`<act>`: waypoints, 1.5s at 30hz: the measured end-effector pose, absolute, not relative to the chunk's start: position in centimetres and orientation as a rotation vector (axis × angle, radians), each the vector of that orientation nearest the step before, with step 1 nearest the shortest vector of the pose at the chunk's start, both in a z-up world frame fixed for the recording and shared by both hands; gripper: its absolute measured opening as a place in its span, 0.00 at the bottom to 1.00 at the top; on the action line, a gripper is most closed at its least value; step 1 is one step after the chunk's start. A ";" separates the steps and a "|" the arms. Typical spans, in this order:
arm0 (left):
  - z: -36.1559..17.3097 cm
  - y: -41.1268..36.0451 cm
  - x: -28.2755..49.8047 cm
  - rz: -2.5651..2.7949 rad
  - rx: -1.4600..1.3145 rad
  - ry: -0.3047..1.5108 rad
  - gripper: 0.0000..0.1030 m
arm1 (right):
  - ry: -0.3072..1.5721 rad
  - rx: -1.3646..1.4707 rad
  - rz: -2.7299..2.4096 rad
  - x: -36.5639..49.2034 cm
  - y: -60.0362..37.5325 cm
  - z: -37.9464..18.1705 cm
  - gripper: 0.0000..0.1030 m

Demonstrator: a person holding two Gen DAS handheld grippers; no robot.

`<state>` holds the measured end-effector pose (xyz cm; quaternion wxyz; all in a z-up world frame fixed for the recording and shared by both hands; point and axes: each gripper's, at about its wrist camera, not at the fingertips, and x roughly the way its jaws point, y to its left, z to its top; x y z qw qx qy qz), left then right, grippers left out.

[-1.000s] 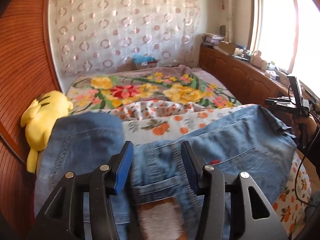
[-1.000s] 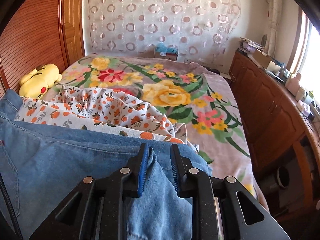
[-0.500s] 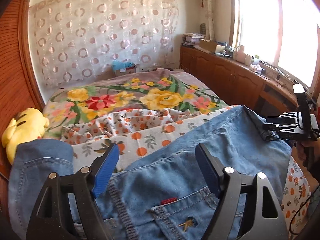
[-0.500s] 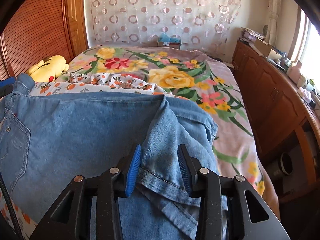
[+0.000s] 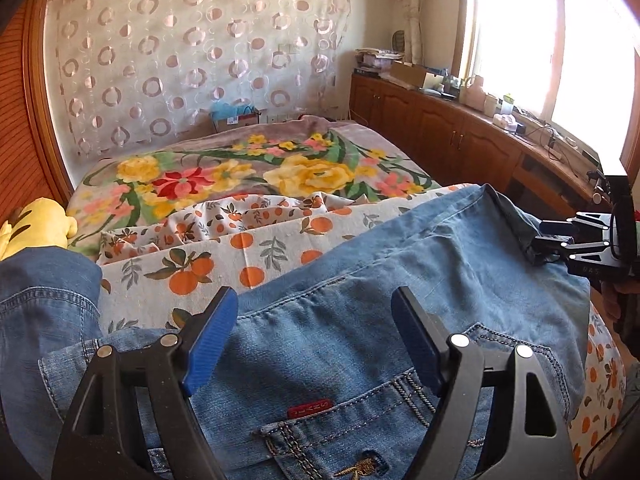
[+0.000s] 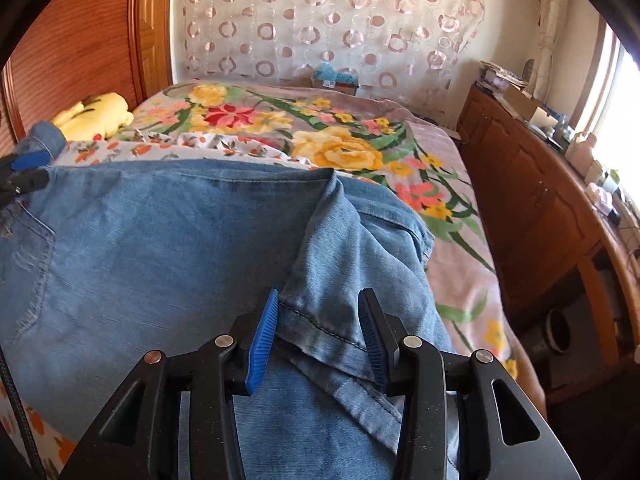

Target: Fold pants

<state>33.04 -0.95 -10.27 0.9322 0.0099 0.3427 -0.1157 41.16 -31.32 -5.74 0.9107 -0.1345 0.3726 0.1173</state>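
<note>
While spread across the bed:
Left black two-finger gripper point(image 5: 314, 336): jaws wide apart, above waistband, gripping nothing
Right black two-finger gripper point(image 6: 316, 334): jaws parted, straddling hem, not pinching
Light-blue denim pants point(image 5: 360, 300): flat on orange-print white sheet point(image 5: 256, 240)
Beyond: floral blanket point(image 6: 340, 148)

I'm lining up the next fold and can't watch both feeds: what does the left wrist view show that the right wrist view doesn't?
Only the left wrist view shows the back pocket with its red tag and the right claw from outside, at the far edge of the jeans. Only the right wrist view shows the hem between the open right claw's pads. Both show the jeans, flowered blanket, orange-print sheet and yellow plush toy.
</note>
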 end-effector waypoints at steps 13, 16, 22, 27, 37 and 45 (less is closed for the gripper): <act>-10.9 -1.3 32.9 -0.223 0.026 0.707 0.77 | 0.694 -0.330 0.127 46.0 -32.6 -2.8 0.06; -10.9 -1.2 32.9 -0.223 0.026 0.709 0.77 | 0.688 -0.330 0.069 48.5 -33.3 -2.4 0.06; -11.1 -1.1 33.0 -0.226 0.018 0.715 0.77 | 0.724 -0.341 0.024 52.5 -33.2 -3.9 0.05; -11.2 -1.1 33.0 -0.226 0.016 0.719 0.77 | 0.739 -0.362 0.028 55.1 -31.8 -4.8 0.05; -11.4 -0.8 33.2 -0.223 0.009 0.720 0.77 | 0.792 -0.173 0.022 55.7 -35.8 -4.4 0.33; -11.4 -0.8 33.1 -0.221 0.013 0.719 0.77 | 0.714 -0.134 0.133 48.1 -35.0 -2.8 0.39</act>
